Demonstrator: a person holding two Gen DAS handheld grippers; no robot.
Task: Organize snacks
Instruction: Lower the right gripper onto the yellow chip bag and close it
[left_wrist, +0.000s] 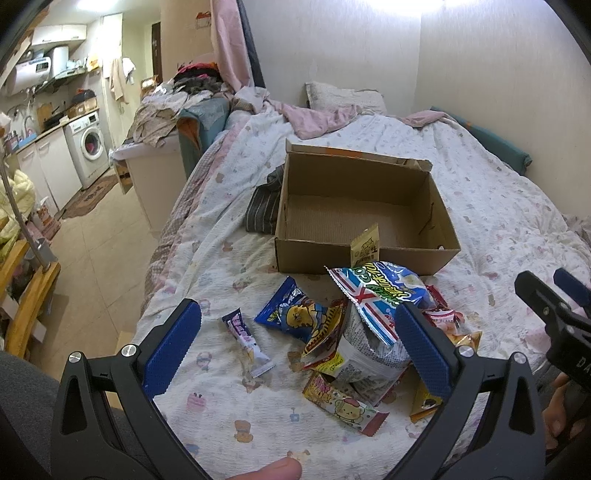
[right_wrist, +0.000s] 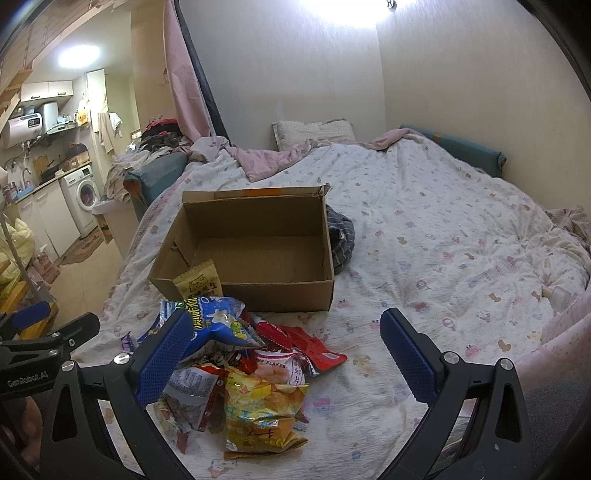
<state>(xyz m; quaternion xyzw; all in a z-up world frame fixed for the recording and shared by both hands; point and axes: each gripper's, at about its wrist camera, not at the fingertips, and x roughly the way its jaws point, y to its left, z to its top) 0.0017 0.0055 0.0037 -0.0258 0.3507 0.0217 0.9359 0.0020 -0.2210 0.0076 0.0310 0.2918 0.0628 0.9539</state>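
Two sets of tongs, left tongs (left_wrist: 295, 347) and right tongs (right_wrist: 286, 350), apart and holding nothing over the snack packets (right_wrist: 255, 373) heaped on the bed (right_wrist: 443, 240) before the nearly empty cardboard box (right_wrist: 255, 295); apparently just starting, next gripping one packet for boxing.

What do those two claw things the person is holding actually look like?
Both are alike: the left gripper and right gripper each have two black angular arms with triangular cutouts and silver screws, tipped with blue textured pads. The left gripper's body bears white "GenRobot.AI" lettering. No cables are visible.
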